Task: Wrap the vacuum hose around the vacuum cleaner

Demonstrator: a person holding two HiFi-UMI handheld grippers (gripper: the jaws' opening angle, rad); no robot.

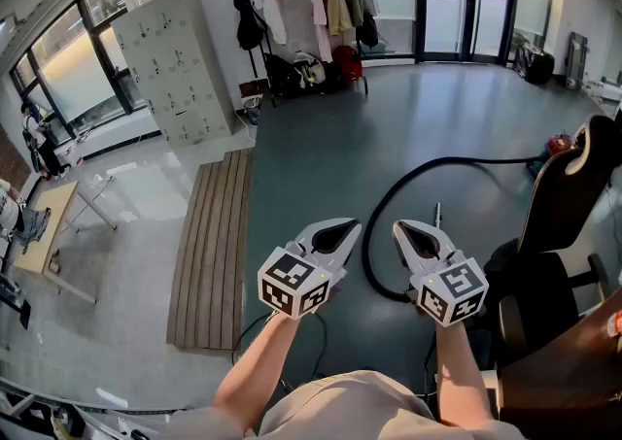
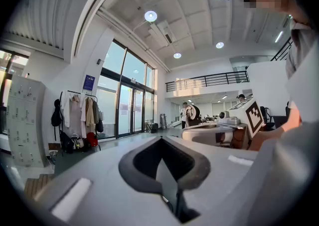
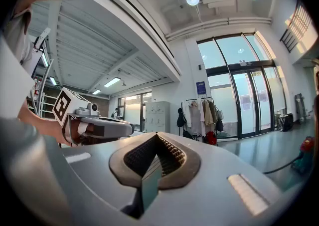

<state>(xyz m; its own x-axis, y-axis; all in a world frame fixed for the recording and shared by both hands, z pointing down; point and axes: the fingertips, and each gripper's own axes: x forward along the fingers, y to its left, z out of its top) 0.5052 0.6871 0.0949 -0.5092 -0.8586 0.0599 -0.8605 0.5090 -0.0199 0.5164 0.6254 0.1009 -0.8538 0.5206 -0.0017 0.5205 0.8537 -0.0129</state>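
L gripper (image 1: pixel 334 232) and R gripper (image 1: pixel 416 234) are hovering level, both with jaws together and nothing btwn them. Vacuum hose (image 1: pixel 387 199) is lying on the floor, curving from just beside R gripper out far right to the red vacuum cleaner (image 1: pixel 557 145). Judging it light, bendy, springy; am planning a grip near its near end. Long axis is running near-left to far-right.

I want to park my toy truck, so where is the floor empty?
The biggest bare floor lies between the wooden slat panel and the black vacuum hose, reaching up to the clothes rack. It's crowded at the right, around the chair and the hose.
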